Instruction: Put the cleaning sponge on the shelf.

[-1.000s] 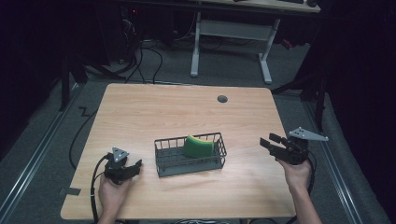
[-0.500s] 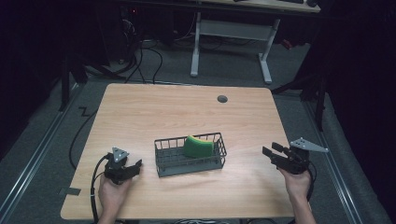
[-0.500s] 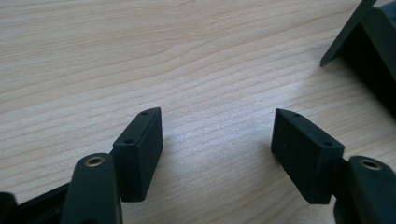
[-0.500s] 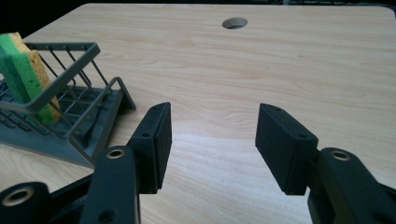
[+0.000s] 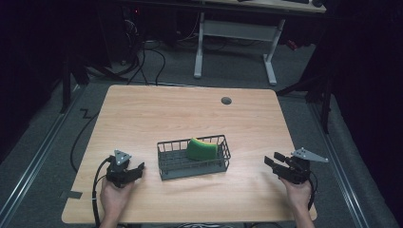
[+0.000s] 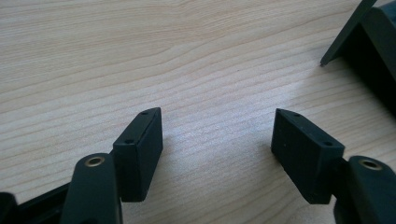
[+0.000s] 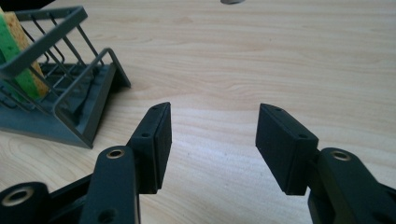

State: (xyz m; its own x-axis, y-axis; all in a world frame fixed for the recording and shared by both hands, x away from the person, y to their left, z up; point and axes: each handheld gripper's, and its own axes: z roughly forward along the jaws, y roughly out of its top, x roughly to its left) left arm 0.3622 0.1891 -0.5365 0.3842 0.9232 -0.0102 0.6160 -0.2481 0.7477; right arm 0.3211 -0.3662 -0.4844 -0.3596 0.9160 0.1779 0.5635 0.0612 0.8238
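A dark grey wire basket sits on the table just below the centre of the high view, holding a green sponge with a yellow side that leans tilted in its right half, against the far wall

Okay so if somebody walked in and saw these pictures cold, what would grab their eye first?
Probably the green sponge with its yellow side, standing on edge in the dark wire basket near the middle of the wooden table. Next, the two hand-held tools flanking it: the left gripper and the right gripper, both open, holding nothing and low over the wood near the table's front edge.
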